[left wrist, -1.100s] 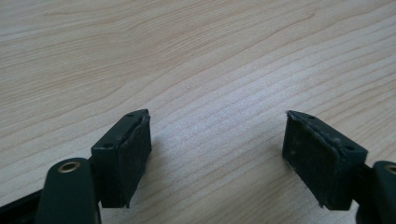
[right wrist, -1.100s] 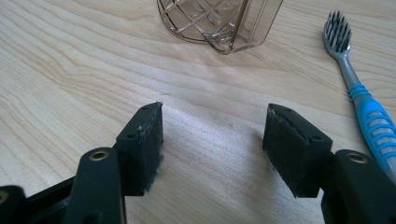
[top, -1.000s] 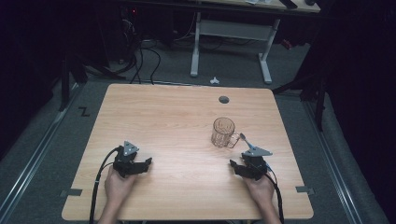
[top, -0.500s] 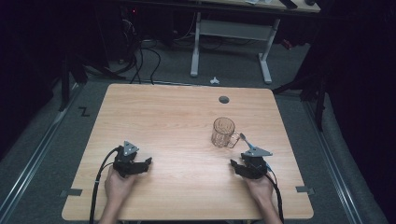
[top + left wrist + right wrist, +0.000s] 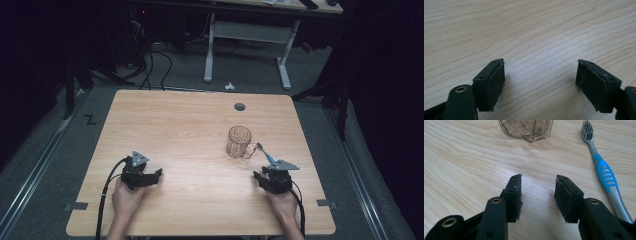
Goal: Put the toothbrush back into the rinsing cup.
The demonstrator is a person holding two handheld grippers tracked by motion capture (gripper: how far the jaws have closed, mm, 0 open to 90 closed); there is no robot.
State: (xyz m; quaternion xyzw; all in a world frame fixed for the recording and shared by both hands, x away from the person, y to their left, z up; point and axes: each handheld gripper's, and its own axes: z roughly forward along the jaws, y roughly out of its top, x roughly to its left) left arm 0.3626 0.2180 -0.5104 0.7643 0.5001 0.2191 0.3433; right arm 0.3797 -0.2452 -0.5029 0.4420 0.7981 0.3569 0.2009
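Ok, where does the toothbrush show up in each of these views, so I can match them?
High view: the toothbrush lies right of centre, between the glass mug and the right gripper.
Left gripper view: not in it; bare wooden table.
Right gripper view: toothbrush at the right edge, bristles at the top.
Shared landmark: the mug, left of the bristles.

We're looking down on a pale wood-grain counter (image 5: 175, 125) with a small round dark hole (image 5: 240, 106) near its far edge, lit brightly while the room around it sits in deep shadow. Grey carpet floor (image 5: 55, 165) surrounds it, with a metal rail (image 5: 35, 172) along the left. Beyond, we see a white-legged desk frame (image 5: 247, 32), black cables (image 5: 150, 62) trailing on the floor, and a small white object (image 5: 229, 86) lying near them
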